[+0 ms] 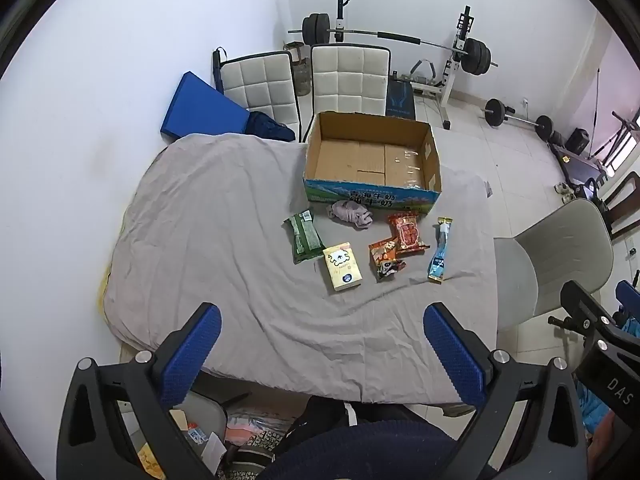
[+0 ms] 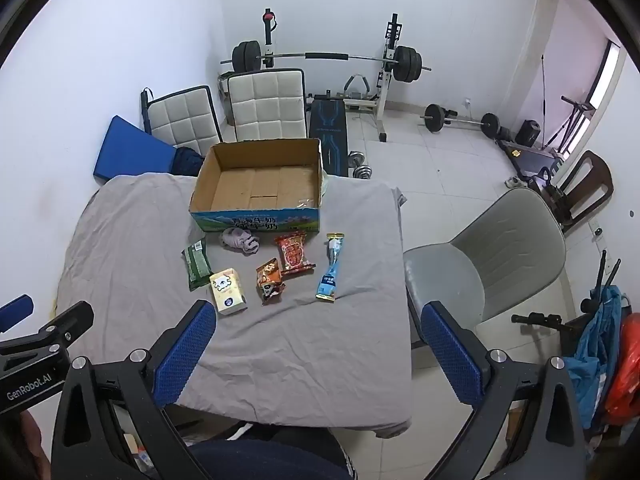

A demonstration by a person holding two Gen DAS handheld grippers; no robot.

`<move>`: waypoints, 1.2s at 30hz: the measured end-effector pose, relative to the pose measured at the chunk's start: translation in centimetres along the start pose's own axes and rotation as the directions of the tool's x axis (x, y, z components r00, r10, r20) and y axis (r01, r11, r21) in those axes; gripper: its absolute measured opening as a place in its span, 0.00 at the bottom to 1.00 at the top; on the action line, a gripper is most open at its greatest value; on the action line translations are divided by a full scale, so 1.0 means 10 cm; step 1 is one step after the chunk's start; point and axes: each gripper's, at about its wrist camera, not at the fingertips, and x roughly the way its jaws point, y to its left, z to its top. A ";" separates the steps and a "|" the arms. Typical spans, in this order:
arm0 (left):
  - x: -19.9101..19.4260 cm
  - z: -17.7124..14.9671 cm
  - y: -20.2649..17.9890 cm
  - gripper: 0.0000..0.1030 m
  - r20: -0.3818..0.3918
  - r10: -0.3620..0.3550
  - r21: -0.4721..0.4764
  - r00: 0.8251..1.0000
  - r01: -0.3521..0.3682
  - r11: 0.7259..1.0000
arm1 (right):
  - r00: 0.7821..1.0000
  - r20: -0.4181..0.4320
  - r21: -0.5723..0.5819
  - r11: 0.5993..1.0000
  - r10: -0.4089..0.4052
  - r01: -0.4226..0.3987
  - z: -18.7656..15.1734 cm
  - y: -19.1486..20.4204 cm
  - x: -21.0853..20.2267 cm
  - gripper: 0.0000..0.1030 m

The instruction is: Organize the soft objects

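Note:
An open, empty cardboard box (image 1: 372, 160) (image 2: 260, 184) stands at the far side of a table covered by a grey cloth (image 1: 224, 240) (image 2: 320, 340). In front of it lie a crumpled lilac cloth (image 1: 350, 214) (image 2: 240, 240), a green packet (image 1: 304, 236) (image 2: 197, 266), a yellow tissue pack (image 1: 343, 266) (image 2: 228, 291), an orange snack bag (image 1: 385, 258) (image 2: 271, 278), a red snack bag (image 1: 407, 234) (image 2: 294, 258) and a blue stick pouch (image 1: 440, 252) (image 2: 331, 268). My left gripper (image 1: 322, 350) and my right gripper (image 2: 318, 352) are open and empty, held above the table's near edge.
Two white padded chairs (image 1: 304, 80) (image 2: 240, 108) and a blue cushion (image 1: 200, 106) stand behind the table. A grey chair (image 1: 556, 256) (image 2: 492, 264) is at the right. A barbell rack (image 1: 400, 40) (image 2: 332, 60) and weights fill the far floor.

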 end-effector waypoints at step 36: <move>-0.11 0.10 -0.08 1.00 0.066 -0.007 0.011 0.998 0.006 1.000 | 1.000 0.031 -0.031 1.000 0.002 -0.001 0.12 0.07 0.01 1.00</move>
